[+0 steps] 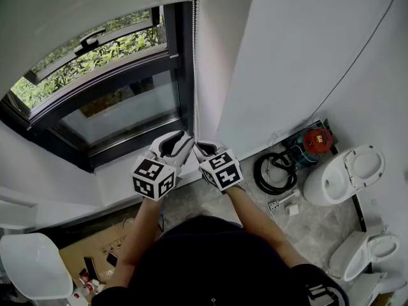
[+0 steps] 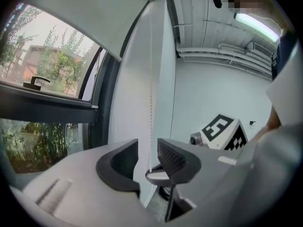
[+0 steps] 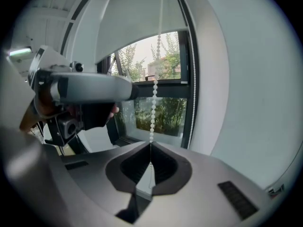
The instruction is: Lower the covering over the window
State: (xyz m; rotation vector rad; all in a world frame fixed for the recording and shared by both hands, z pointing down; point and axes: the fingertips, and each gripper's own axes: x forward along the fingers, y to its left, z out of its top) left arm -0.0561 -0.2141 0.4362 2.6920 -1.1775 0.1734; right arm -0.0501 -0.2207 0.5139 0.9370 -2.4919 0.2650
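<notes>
A pale roller blind [image 1: 76, 18] covers the top of the dark-framed window [image 1: 127, 101]. Its white bead chain [image 1: 194, 56] hangs down the window's right edge to both grippers. My right gripper [image 3: 150, 149] is shut on the bead chain [image 3: 154, 103], which runs taut upward from the pinched jaws. In the head view the right gripper [image 1: 205, 149] sits just right of the left gripper [image 1: 180, 141]. My left gripper [image 2: 147, 160] is open, and the bead chain [image 2: 151, 108] passes between its jaws without being pressed. The blind [image 2: 94, 18] shows above it.
A white wall [image 1: 287, 56] stands right of the window. On the floor to the right lie a red machine [image 1: 317, 139] with a coiled black hose [image 1: 273, 173] and two white toilets [image 1: 347, 174] [image 1: 366, 250]. A cardboard box [image 1: 95, 247] sits at lower left.
</notes>
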